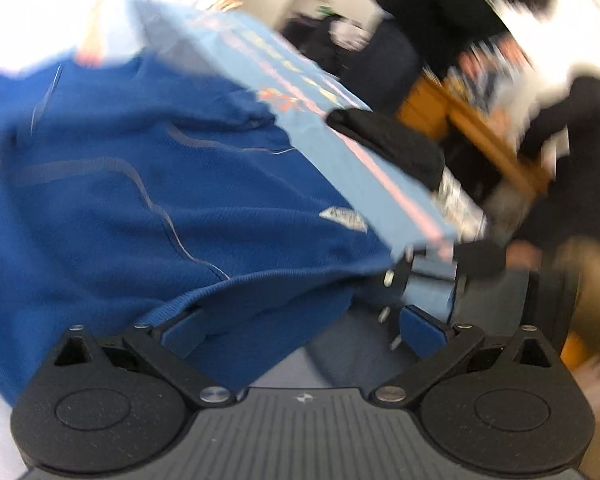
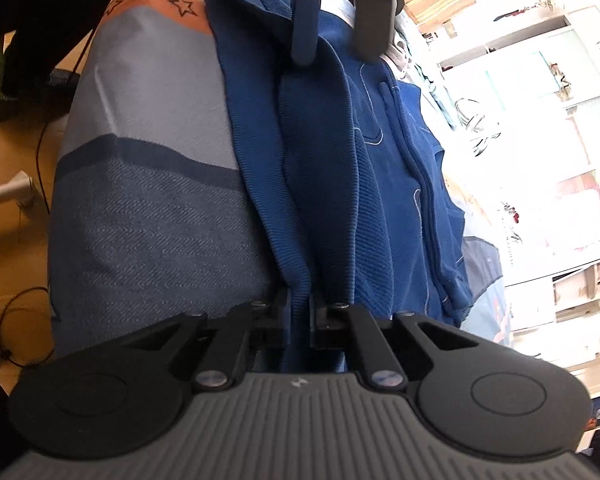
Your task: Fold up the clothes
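A blue knit zip jacket [image 1: 148, 184] lies on a bed with a light-blue patterned sheet [image 1: 332, 128]. In the blurred left wrist view my left gripper [image 1: 300, 328] has its jaws wide apart, with the jacket's ribbed hem draped over the left finger [image 1: 180, 332]. In the right wrist view my right gripper [image 2: 300, 312] is shut on a fold of the jacket [image 2: 320, 184], which hangs stretched away from it. The left gripper [image 2: 332, 20] shows at the top, open, with one blue pad [image 2: 304, 28] against the jacket's far edge.
The bed sheet [image 2: 148, 152] has an orange band with stars and a dark blue stripe. The wooden floor with cables [image 2: 20, 208] lies to the left. White shelves [image 2: 560, 140] stand on the right. Dark clothing [image 1: 388, 140] and people are beyond the bed.
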The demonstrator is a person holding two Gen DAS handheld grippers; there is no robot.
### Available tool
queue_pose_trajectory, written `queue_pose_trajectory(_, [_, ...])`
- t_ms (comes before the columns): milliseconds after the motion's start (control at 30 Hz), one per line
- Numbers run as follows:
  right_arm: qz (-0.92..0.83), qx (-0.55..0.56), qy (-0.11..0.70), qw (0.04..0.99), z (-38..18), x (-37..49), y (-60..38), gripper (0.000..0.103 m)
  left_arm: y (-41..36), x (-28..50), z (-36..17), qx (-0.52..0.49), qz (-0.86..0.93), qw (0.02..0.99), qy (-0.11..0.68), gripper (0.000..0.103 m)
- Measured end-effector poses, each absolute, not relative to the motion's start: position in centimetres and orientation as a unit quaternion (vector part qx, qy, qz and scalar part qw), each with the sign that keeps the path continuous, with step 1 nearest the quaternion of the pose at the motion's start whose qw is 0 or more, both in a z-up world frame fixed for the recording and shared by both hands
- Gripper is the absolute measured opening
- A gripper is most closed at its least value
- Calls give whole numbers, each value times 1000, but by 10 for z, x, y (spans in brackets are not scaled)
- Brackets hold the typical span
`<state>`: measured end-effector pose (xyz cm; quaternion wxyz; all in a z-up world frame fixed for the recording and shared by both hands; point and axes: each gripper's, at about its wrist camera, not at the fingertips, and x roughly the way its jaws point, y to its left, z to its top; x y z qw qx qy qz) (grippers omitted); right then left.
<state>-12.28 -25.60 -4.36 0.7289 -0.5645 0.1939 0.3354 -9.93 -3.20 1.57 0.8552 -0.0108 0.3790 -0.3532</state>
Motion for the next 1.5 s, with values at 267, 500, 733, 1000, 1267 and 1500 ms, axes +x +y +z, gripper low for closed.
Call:
queue_pose_trajectory(267, [353, -519, 233, 743, -34, -109, -256, 10, -64, -146, 23, 222, -386, 840, 311, 95])
queue_pose_trajectory(500, [353, -501, 236, 754, -35, -102, -257, 10, -19, -148, 64, 109, -364, 874, 304, 101])
queue_pose_trajectory(733, [350, -537, 213, 737, -36, -119, -263, 7, 9, -148, 75, 46, -321, 894, 311, 102])
queue_pose_trajectory(1000, [406, -503, 291, 706, -7, -137, -278, 1, 6, -144, 69, 29, -329, 891, 312, 102])
queue_pose_trajectory(1267, [404, -426, 303, 751, 5, -141, -285, 3, 12, -143, 60, 3, -317, 894, 317, 102])
queue_pose_trajectory(1500, [448, -367, 253, 775, 4, -142, -245, 12, 23, -150, 51, -44, -299, 900, 315, 102])
